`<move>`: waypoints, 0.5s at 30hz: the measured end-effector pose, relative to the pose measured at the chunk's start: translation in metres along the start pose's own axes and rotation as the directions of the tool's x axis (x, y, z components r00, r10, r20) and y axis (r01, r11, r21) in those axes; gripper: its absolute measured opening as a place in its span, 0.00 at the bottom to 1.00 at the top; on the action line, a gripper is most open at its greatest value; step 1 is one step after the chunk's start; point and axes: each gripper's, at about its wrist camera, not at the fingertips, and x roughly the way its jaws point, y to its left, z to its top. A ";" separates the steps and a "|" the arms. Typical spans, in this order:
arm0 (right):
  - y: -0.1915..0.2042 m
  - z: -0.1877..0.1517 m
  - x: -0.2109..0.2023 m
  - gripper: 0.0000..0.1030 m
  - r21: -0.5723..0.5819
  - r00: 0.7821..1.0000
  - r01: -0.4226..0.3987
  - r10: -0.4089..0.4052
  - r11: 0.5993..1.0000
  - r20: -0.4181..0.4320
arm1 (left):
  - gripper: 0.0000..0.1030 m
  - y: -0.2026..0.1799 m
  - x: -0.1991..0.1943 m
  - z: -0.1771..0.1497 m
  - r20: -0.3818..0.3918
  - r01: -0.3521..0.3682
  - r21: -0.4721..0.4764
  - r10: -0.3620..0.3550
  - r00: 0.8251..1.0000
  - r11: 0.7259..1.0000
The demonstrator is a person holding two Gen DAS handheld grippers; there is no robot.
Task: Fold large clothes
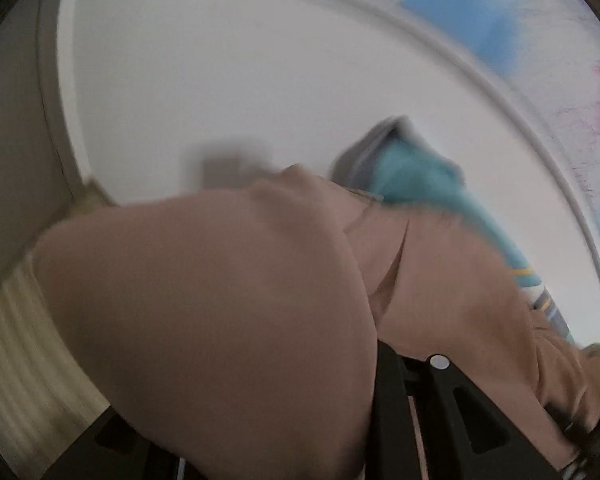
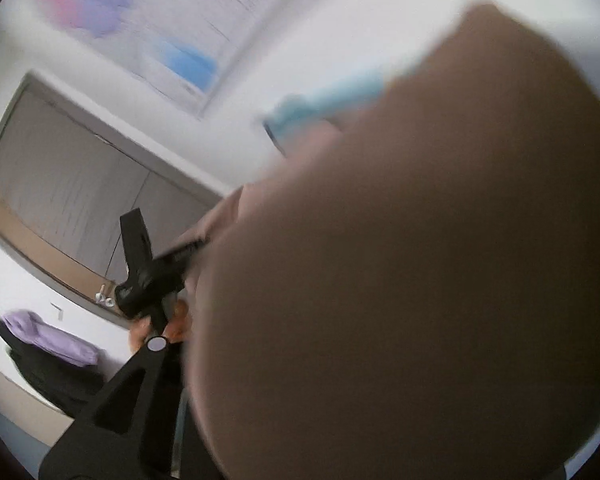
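Cloth fills most of both views: a tan garment is lifted off any surface and billows right against my lenses, with a teal piece showing beyond it, though I cannot tell whether that is a second garment or part of the same one. Both pictures are blurred, so I judge the cloth is mid-swing. Behind it I see a white wall, a pastel painting and a grey cabinet. Lower in the right wrist view, a lilac and black heap of clothes lies on a pale surface, well apart from what I am holding.

From the right wrist view, the left gripper has tan fabric running into its tip, so it seems pinched on the garment, with a bare hand on its handle. As for the right gripper, only one black finger shows, the cloth covers the rest, and I cannot tell how its jaws stand.

My judgement: this is the lift-and-shake step, opening the garment out before any fold is laid. Next I need to bring both grippers apart to stretch the edge taut, then lower the cloth flat, watching that the hanging bulk does not bunch under itself.
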 end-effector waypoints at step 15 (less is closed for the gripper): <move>-0.011 -0.039 -0.094 0.17 -0.070 0.997 0.002 0.004 0.998 0.077 | 0.17 -0.003 -0.009 0.026 0.004 -0.021 0.047 0.021 1.000 0.999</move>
